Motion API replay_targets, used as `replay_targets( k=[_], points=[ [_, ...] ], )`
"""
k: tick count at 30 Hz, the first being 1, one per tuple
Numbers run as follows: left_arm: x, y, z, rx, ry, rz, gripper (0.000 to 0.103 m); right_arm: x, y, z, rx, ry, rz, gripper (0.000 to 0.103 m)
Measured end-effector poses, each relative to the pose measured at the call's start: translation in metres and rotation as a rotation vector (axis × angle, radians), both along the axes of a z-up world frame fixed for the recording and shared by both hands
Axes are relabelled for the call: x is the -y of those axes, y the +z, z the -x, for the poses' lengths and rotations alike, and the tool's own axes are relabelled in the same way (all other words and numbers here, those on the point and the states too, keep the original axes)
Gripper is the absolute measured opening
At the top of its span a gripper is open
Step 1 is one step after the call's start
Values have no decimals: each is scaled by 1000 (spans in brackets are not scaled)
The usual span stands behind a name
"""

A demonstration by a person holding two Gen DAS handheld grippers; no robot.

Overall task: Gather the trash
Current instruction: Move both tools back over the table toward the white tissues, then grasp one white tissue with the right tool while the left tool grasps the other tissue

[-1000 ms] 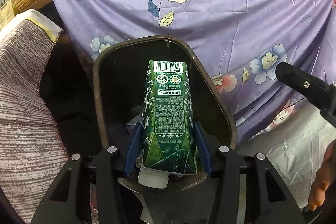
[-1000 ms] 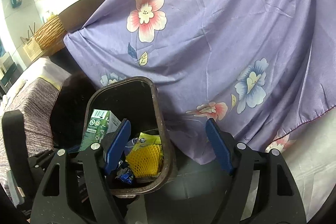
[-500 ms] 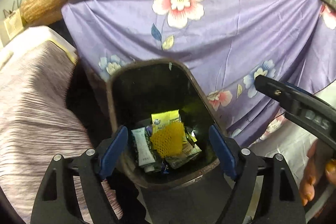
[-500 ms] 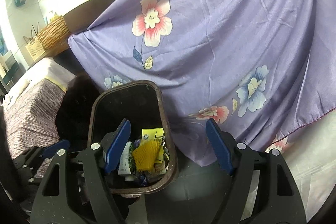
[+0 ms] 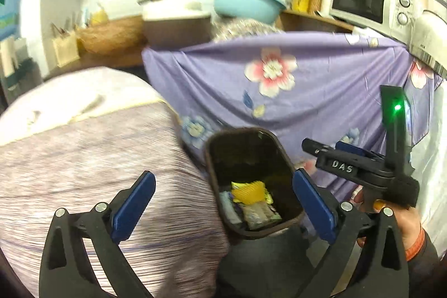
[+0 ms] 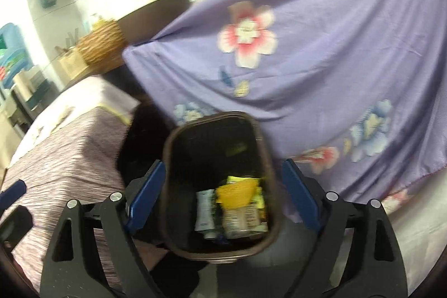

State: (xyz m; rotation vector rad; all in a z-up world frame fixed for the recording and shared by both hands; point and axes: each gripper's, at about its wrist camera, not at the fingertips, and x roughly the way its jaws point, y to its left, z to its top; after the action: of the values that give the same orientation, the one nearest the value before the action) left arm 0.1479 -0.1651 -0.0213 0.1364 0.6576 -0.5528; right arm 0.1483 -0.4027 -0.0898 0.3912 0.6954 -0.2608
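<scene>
The left gripper (image 5: 223, 198) has just been opening its jaws; they stand wide and empty, as do the right gripper's (image 6: 222, 197). Below and between both pairs sits the brown bin (image 5: 252, 180), holding a yellow foam net (image 6: 237, 193), a tube (image 6: 204, 210) and wrappers. These look light, soft and crushable; the stiff bin rim seems the safest place to grip.

The left gripper (image 5: 223, 203) has just been opening and stands spread wide with nothing between its blue pads, while the right gripper (image 6: 223, 196), held in a hand (image 5: 402, 219), has likewise been opening and grips nothing
</scene>
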Motion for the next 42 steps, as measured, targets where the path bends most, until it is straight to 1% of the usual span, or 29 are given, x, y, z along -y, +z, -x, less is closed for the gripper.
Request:
replay_targets(
  k=[4,9,12,18,22,25,29,33,38,42],
  points=[
    [-29,13,-1,42,55,-23,98,-36,13,-16,14,87,30,86],
    [-70,21,-11,63,136,-48,98,-81,30,-32,44,205,53,88],
    [-96,25,-20,63,179,-59,98,-103,39,-40,57,261,56,92],
    [-150,29,-39,68,262,-95,98,-152,52,-55,65,385,89,92],
    [-191,28,-57,44,327,-97,98,-182,59,-69,68,472,82,93],
    [-217,25,-70,29,369,-117,98,-205,64,-80,72,527,105,93],
    [-241,22,-86,16,411,-151,98,-235,65,-106,53,599,103,93],
    [-265,19,-103,-2,450,-165,98,-259,63,-131,28,657,117,93],
    [-281,16,-124,-14,464,-186,98,-278,61,-169,-3,703,102,93],
    [-287,12,-139,-28,446,-183,98,-294,55,-209,-43,722,118,93]
  ],
)
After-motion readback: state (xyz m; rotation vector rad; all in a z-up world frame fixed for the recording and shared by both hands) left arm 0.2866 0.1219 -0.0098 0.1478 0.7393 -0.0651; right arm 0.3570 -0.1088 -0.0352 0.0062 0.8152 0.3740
